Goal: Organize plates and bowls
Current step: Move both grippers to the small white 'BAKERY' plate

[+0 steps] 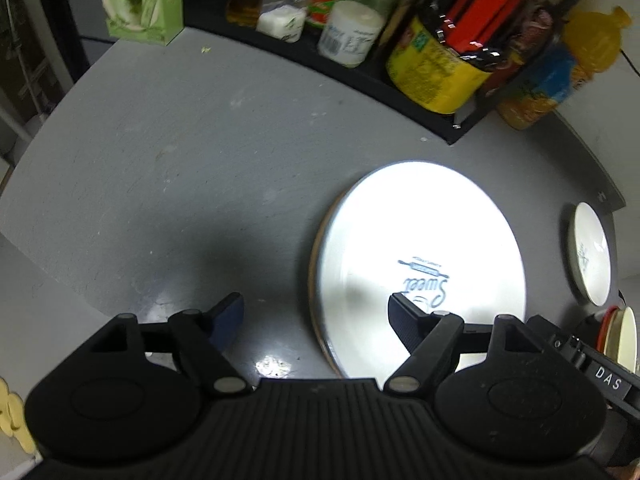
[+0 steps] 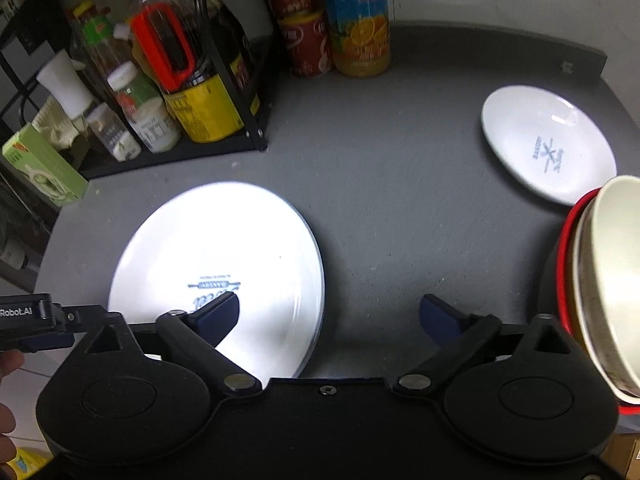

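Two handheld grippers hung over a grey round tabletop (image 1: 168,152), both spread wide and holding nothing. From the left gripper (image 1: 316,314), the large white round ceramic plate with blue "Sweet" lettering (image 1: 420,240) lay ahead and to the right of the jaws' midline; its near-left rim sat inside the gap, and the right finger stood over its printed face while the left finger hung over bare table. Whether that finger touched the plate could not be told. Further right, at the edge of that view, sat a small white ceramic dish with a blue mark (image 1: 592,256), well apart from the big plate.

From the right gripper (image 2: 330,314), the same large plate (image 2: 224,252) lay ahead and to the left, the left finger over its lettering and the right finger above open table. The small dish (image 2: 548,144) lay far ahead to the right, and a cream ceramic bowl nested in a red-rimmed bowl (image 2: 608,280) stood just beside the right finger's outer side.

Judged from this, the large plate lay between the two grippers, slightly nearer the left one, which seemed better lined up to close on its rim. Being round, it offered no long axis, so any rim point would serve.
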Tool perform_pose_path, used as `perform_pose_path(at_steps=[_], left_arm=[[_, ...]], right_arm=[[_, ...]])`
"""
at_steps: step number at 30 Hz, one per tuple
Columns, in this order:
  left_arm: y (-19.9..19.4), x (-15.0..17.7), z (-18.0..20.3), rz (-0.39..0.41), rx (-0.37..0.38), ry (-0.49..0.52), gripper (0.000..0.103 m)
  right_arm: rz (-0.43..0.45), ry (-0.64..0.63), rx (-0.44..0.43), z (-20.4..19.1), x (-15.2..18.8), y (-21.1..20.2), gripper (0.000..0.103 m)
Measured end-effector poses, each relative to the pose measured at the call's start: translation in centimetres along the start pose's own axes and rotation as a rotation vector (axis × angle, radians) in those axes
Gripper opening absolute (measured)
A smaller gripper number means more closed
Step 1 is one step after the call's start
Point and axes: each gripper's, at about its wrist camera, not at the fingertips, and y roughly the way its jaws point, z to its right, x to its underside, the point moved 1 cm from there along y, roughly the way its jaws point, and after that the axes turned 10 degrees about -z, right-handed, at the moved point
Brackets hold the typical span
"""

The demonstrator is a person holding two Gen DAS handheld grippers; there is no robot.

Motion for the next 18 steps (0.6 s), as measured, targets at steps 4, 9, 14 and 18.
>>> perform_pose_path(at_steps=[4,9,14,18], left_arm=[[-1.5,0.3,0.8,0.033,-0.014,0.040,0.086],[-2.8,0.3,2.3,0.045,0.014,0.070,0.093],[-3.0,-0.1,4.7,0.046,0.019,0.101,0.095],[-3.1,0.0,6.7,0.046,0.040,0.141,0.095]], right_arm=[[0.041,0.011,-0.008,0.0,0.2,-1.4,0.103],[0.101,0.018,-0.024,0.4,0.8,-3.5,0.103],[0.150,0.033,-0.004,1.4,1.4,-5.4,0.103],[0.174,0.054,0.012,2.7,1.6,-6.7,0.103]])
